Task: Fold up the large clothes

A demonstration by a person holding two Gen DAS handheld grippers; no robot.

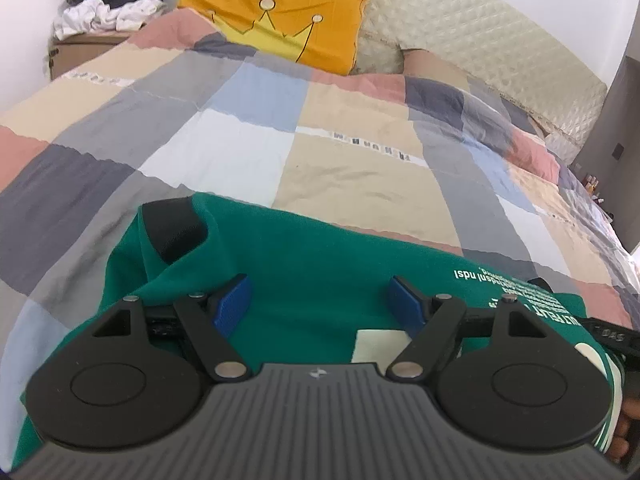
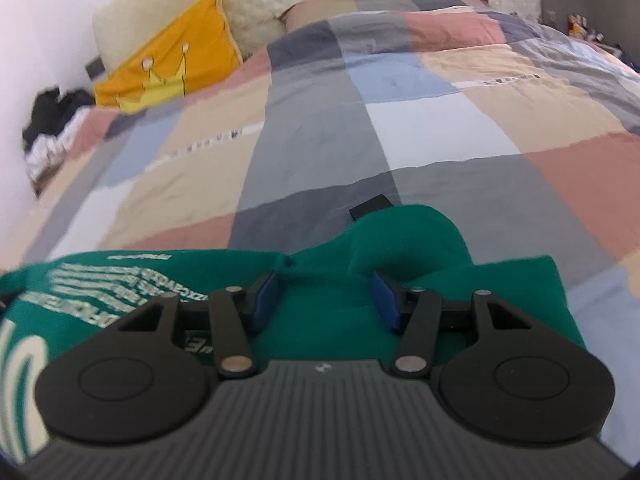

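Setting: a bed under a checked quilt [image 1: 248, 148] in patches of grey, beige, pink, blue and white; a quilted cream headboard [image 1: 460, 28] runs along the far side.
Garment: a green shirt [image 1: 304, 264] lies spread on the near part of the quilt, directly under both grippers; white printed lettering [image 1: 516, 300] covers the part between the two.
Shirt, left end: a sleeve with a black cuff [image 1: 176, 228] lies folded inward on top of the green cloth.
Shirt, right end: the other sleeve [image 2: 404, 236] is humped into a loop, a black cuff edge [image 2: 370, 206] showing just beyond it.
Left gripper [image 1: 320, 304]: jaws wide apart, blue pads [image 1: 232, 304] above flat green fabric, nothing pinched between them.
Right gripper [image 2: 326, 300]: jaws part-way in, standing apart; green cloth lies between and below the pads [image 2: 386, 300], but whether they touch it cannot be told. View is motion-blurred.
Hand: fingers [image 1: 624, 428] show at the lower right edge of the left wrist view.
Background: an orange cushion with a yellow crown [image 1: 280, 20] leans at the headboard; a heap of black and white clothes [image 1: 108, 4] sits on a cardboard box [image 1: 76, 50] beside the bed.
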